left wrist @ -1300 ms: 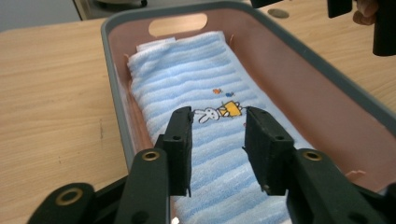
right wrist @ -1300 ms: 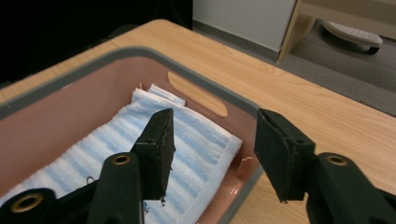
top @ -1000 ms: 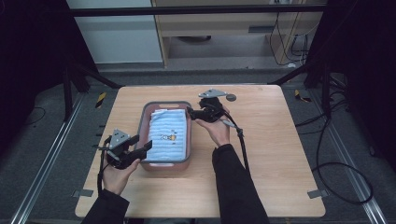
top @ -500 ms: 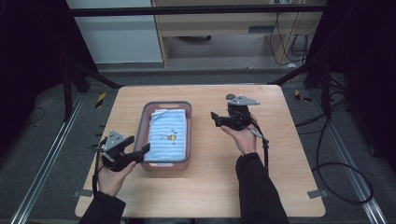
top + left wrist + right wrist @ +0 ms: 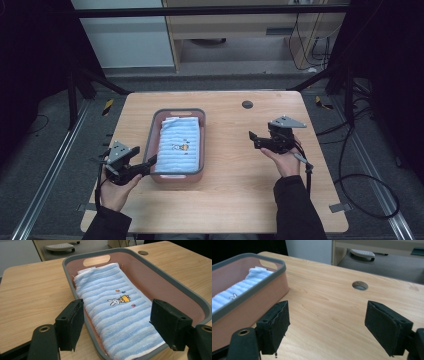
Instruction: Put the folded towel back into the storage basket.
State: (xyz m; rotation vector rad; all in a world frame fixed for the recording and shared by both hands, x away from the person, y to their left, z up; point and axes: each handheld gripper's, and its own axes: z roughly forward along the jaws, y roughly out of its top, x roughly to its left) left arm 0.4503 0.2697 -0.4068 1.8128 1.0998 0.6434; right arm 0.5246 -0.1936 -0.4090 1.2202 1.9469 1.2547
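The folded blue striped towel (image 5: 180,145) lies flat in the pink bin (image 5: 200,142) near the middle of the bench (image 5: 235,200) — its long axis runs along the bin, from the person's side toward the far side. In the left gripper view its rabbit picture sits mid-towel.

Both tongs have just been opening, with nothing between the jaws. The left tongs (image 5: 150,162) hover right at the bin's near left corner; the right tongs (image 5: 253,137) are well apart from it. A careless left-hand move could bump the rim and skew the bin — or snag the towel's near edge and undo the fold.
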